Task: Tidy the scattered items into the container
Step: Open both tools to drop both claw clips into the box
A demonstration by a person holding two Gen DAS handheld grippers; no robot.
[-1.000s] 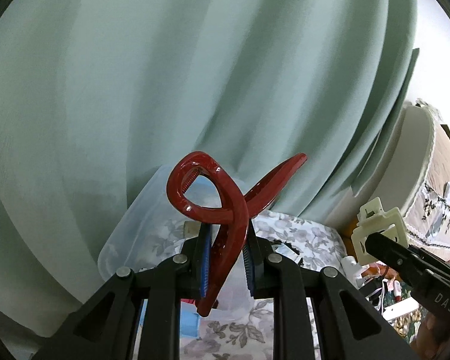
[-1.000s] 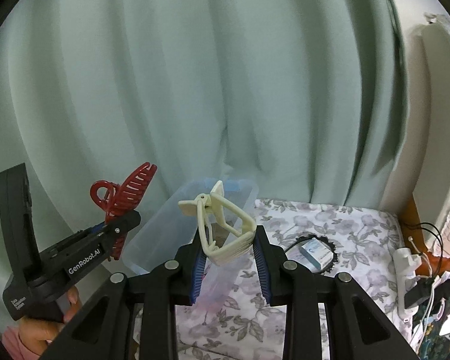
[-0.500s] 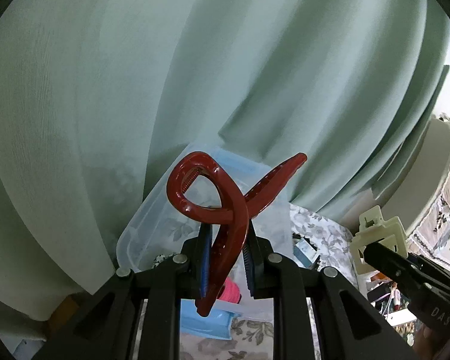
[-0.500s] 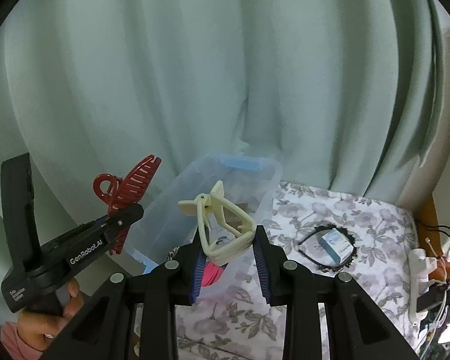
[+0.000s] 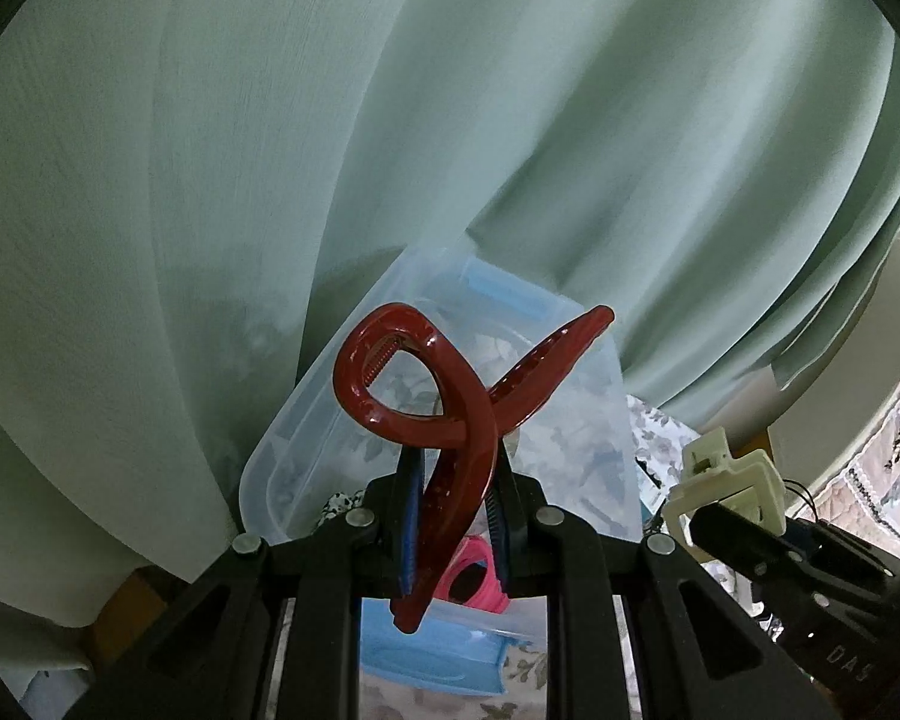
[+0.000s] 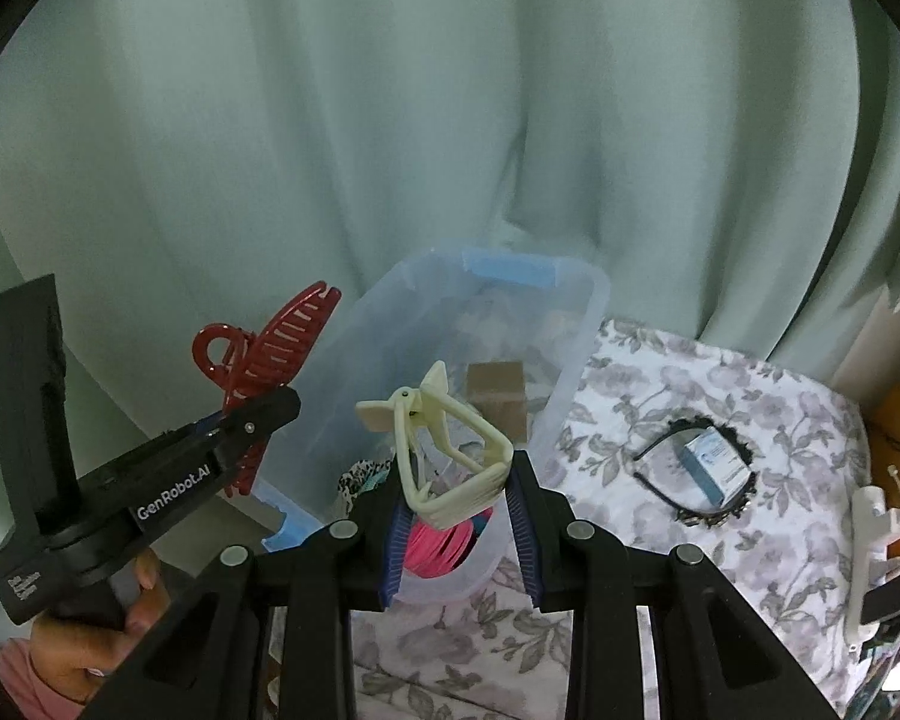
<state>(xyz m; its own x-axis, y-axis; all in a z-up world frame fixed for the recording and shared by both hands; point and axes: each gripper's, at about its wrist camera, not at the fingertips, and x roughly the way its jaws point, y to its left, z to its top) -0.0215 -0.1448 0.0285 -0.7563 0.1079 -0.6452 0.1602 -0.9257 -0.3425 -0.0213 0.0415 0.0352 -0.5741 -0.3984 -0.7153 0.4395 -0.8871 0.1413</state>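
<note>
Grippers angled downward over the clear plastic container [image 6: 576, 324], which sits on a floral cloth [image 6: 720, 420] against a pale green curtain [image 6: 390, 120]: my left gripper [image 5: 450, 516] clamps a dark red hair claw [image 5: 450, 420] by its lower stem, the looped handle and toothed arm rising above the blue-ribbed pads, over the container's near-left edge. In my right-wrist view my left hand [image 6: 78, 654] shows wrapped round that tool's black grip, left of the container. My right gripper [image 6: 459, 516] pinches a cream hair claw [image 6: 444, 450] between its pads, the claw's hinge end standing up and leaning left, above the container's near rim. Inside the container lie a pink ring-shaped item [image 6: 438, 546], a spotted black-and-white piece [image 6: 360, 477] and a brown block [image 6: 498, 396]; what each is I cannot tell. To the right of the container, on the cloth, a small blue-and-white box [image 6: 717, 468] rests on a black toothed headband [image 6: 690, 480]. A white plug strip [image 6: 867, 564] lies well to the container's right
</note>
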